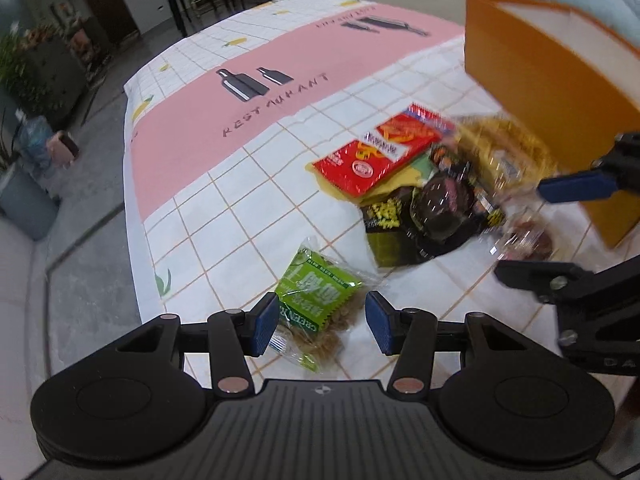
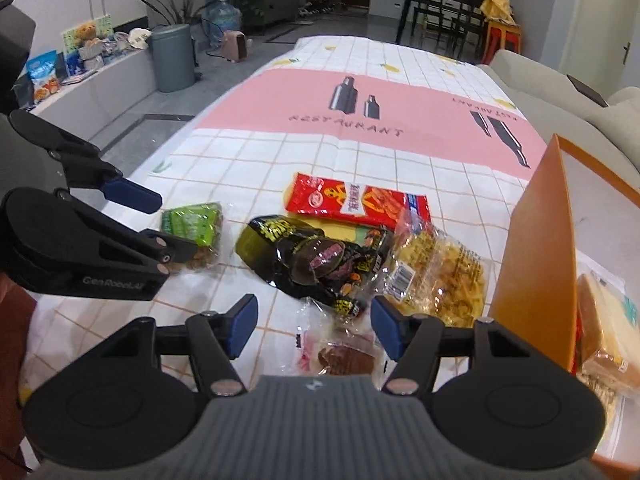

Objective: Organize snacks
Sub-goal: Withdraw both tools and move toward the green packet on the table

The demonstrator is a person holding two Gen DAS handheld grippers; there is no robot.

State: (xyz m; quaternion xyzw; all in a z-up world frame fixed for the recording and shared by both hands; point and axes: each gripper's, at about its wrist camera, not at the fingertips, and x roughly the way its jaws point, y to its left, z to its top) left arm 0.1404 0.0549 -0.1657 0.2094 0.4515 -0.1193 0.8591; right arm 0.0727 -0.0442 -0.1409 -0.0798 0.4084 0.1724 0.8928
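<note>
Between your left tool's [image 1: 322,322] parted, empty pads lies the green snack packet [image 1: 320,296]; lower squarely before closing. Your right tool [image 2: 314,328], also wide and empty, straddles the clear-wrapped cake [image 2: 344,354] beside the orange box [image 2: 532,248]. Underneath, the checked cloth [image 2: 280,152] covers a worktop in a living room.

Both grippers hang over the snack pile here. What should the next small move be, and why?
Probably lower the left gripper a little further and close on the green snack packet. Its jaws stand open with the packet between the pads, not yet pressed. The right gripper is likewise open, over the clear-wrapped brown snack, and the orange box waits beside the pile.
</note>
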